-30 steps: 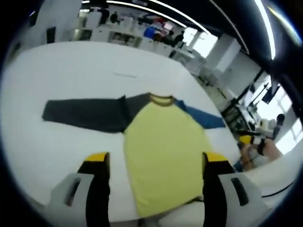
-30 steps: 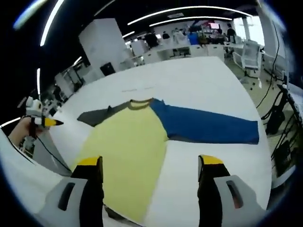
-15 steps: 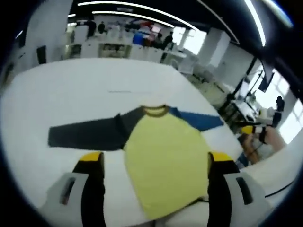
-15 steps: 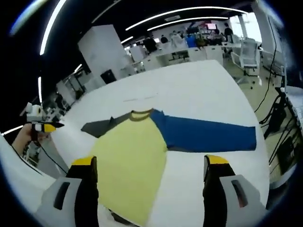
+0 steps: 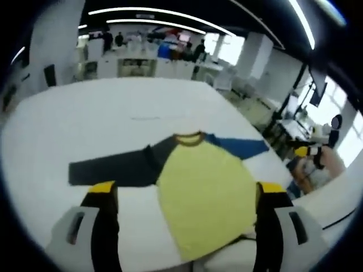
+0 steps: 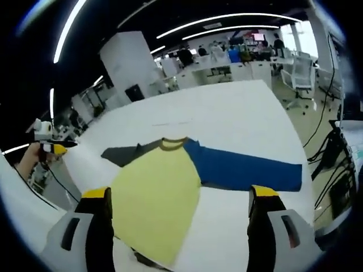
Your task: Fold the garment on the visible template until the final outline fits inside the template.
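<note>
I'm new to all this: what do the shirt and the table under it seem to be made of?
The shirt looks like soft matte knit fabric: it lies flat and limp, without shine. The table looks like a smooth white hard board or a cover; which one is unclear.

Left gripper [image 5: 184, 190]: jaws spread wide, nothing between them. Right gripper [image 6: 180, 194]: jaws likewise wide apart, nothing held. Both are raised, clear of contact.

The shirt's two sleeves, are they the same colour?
No: in the right gripper view one sleeve is blue and the other sleeve is dark grey, on a yellow shirt.
</note>
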